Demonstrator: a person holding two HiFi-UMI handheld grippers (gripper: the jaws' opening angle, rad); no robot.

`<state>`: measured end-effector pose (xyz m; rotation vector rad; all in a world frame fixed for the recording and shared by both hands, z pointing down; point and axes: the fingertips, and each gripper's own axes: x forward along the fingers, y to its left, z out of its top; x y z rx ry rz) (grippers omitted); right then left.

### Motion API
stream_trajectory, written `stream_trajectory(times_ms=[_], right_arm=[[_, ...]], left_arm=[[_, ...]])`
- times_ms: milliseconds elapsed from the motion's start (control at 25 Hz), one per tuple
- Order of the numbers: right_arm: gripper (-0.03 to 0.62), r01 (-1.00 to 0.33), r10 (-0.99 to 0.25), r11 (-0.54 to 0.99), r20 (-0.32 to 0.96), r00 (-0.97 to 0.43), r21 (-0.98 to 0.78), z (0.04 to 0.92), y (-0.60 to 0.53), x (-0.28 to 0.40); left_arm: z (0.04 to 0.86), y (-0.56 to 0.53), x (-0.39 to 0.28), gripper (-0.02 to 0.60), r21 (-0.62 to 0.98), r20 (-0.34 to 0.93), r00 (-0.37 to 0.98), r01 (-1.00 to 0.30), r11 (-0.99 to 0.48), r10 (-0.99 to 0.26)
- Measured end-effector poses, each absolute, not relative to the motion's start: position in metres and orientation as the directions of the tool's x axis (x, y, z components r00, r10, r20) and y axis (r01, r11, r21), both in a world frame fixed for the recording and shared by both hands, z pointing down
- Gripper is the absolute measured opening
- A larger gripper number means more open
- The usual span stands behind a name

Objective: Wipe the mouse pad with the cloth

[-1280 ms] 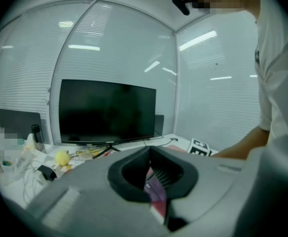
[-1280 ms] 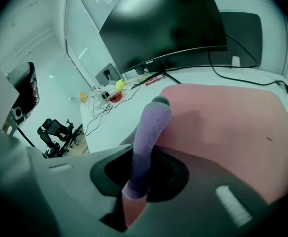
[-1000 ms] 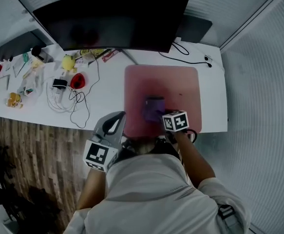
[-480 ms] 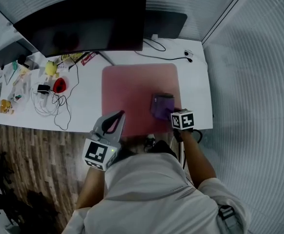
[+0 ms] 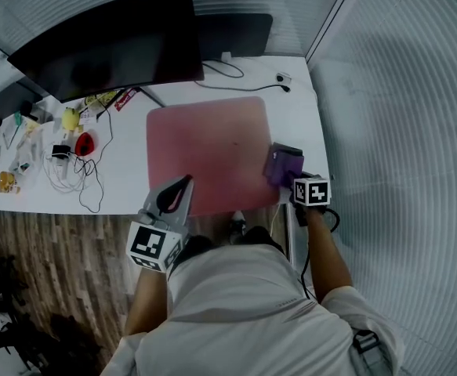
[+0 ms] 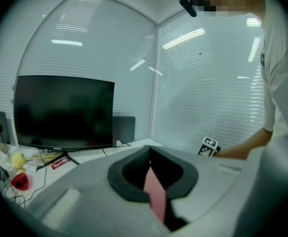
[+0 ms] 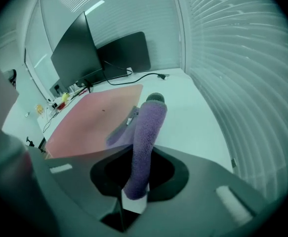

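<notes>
A pink mouse pad (image 5: 208, 147) lies on the white desk (image 5: 302, 116) in front of the monitor; in the right gripper view the pad (image 7: 92, 117) stretches to the left. My right gripper (image 5: 295, 182) is shut on a purple cloth (image 5: 282, 165), which rests at the pad's right edge, partly over the bare desk. In the right gripper view the cloth (image 7: 148, 122) runs forward out of the right gripper (image 7: 143, 152). My left gripper (image 5: 185, 182) hovers at the pad's front left edge, shut and holding nothing; a sliver of pink shows past the left gripper (image 6: 149, 151).
A dark monitor (image 5: 110, 41) stands at the back, with a black panel (image 5: 236, 34) and a cable (image 5: 244, 86) behind the pad. Tangled cables (image 5: 75, 175), a red object (image 5: 83, 143) and small clutter lie at the left. A ribbed wall (image 5: 400, 131) borders the desk's right end.
My right gripper has dragged the purple cloth from the pad's front middle rightward to its right edge. The left gripper stays at the front edge. The head view has shifted.
</notes>
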<state>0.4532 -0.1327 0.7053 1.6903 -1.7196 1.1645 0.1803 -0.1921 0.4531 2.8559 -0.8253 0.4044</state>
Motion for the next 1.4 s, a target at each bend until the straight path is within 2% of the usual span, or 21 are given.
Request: stream_trajectory(times_ms=[200,440,720,1000,1160,1280,1400], right_arm=[[0.057,-0.949,-0.664,-0.097,0.730,-0.163,-0.300,0.664,-0.142,0.427],[0.057,-0.922,-0.723,0.109,0.607,-0.330,-0.372,0.602,-0.182,0.298],[0.057,-0.814,-0.599,0.403,0.552,-0.580,-0.418,0.590,-0.205,0.090],[0.057,-0.731,-0.447,0.562,0.602,-0.662,-0.387,0.628,-0.203,-0.069],[0.057,-0.758,-0.394,0.556,0.694,-0.603,-0.342,0.673,-0.204,-0.087],[0.057,-0.796,-0.380,0.524,0.752,-0.538,-0.305,0.699,-0.196,-0.063],[0.057,-0.816,-0.390,0.471,0.750,-0.534,-0.336,0.704,-0.187,-0.031]], left_arm=[[0.441,-0.187,0.161,0.002,0.051,0.271,0.814,-0.545,-0.837,-0.514],[0.433,-0.175,0.073,0.002,0.049,0.272,0.760,-0.623,-0.780,-0.590],[0.434,-0.152,-0.063,0.002,0.061,0.279,0.649,-0.747,-0.662,-0.707],[0.459,-0.119,-0.167,0.002,0.107,0.310,0.577,-0.811,-0.575,-0.755],[0.468,-0.111,-0.190,0.002,0.114,0.324,0.559,-0.824,-0.555,-0.763],[0.474,-0.107,-0.189,0.002,0.110,0.336,0.556,-0.825,-0.554,-0.761],[0.476,-0.110,-0.170,0.002,0.104,0.340,0.567,-0.816,-0.569,-0.750]])
